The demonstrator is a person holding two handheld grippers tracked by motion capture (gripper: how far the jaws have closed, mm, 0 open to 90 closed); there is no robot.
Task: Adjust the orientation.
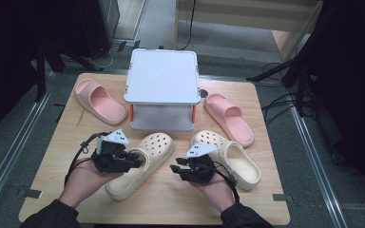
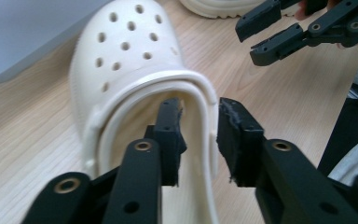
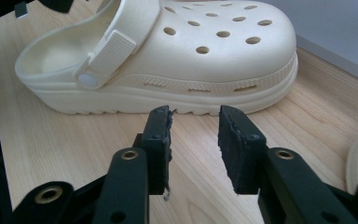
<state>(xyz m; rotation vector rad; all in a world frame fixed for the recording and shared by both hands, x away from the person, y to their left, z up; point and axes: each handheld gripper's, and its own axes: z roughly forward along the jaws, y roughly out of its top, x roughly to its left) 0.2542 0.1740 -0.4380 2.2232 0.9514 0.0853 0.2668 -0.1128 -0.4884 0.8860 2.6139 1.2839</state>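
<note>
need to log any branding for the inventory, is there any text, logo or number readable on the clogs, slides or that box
None can be read. The cream clogs, the pink slides and the white lidded box show no print. The round strap rivet on the near clog looks blank in the right gripper view.

— What carries it all?
— A pale wooden table (image 1: 66, 137), standing on grey floor.
— And directly on it?
— A white box (image 1: 161, 88) at the back middle. A pink slide (image 1: 100, 100) lies left of it, another pink slide (image 1: 229, 118) right of it.
— Nearer the front?
— Two cream clogs: the left clog (image 1: 140, 164) points toward the box, the right clog (image 1: 228, 159) lies just beside the right slide.
</note>
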